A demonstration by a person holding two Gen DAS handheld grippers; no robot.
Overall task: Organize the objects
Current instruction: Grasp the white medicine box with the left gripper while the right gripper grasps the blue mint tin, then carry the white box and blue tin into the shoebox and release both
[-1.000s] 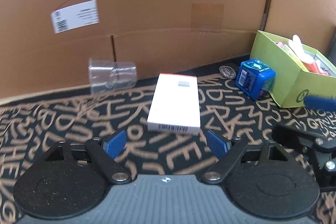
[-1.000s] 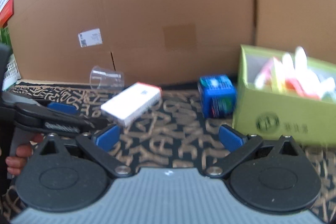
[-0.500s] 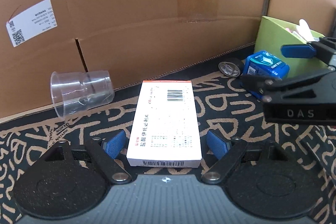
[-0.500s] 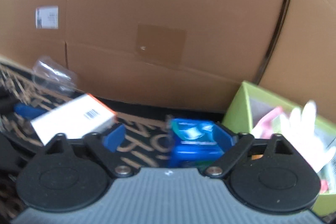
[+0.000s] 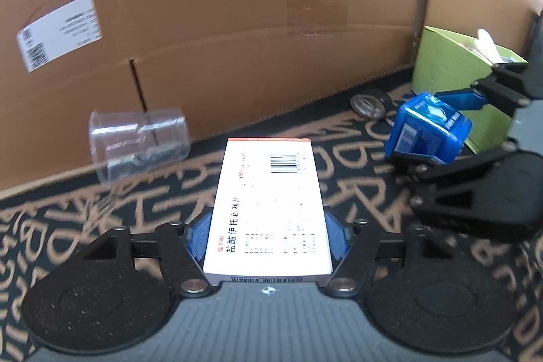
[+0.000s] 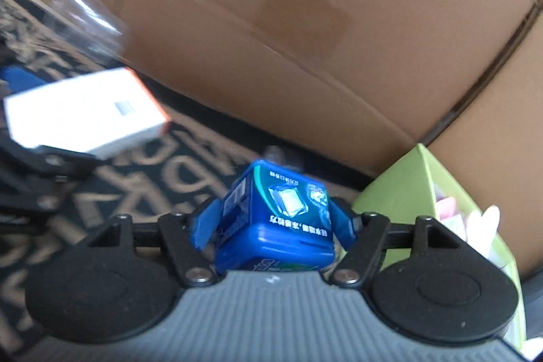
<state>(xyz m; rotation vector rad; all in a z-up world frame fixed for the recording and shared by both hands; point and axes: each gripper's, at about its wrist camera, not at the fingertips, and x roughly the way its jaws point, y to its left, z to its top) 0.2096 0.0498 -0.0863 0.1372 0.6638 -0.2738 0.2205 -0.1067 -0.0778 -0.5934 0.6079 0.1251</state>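
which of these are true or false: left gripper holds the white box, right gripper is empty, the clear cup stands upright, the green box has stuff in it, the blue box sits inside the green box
1. The left gripper is closed on the white box. True.
2. The right gripper is empty. False: its fingers clamp the blue box.
3. The clear cup stands upright. False: it lies on its side by the cardboard wall.
4. The green box has items in it. True.
5. The blue box sits inside the green box. False: it is held outside, beside it.
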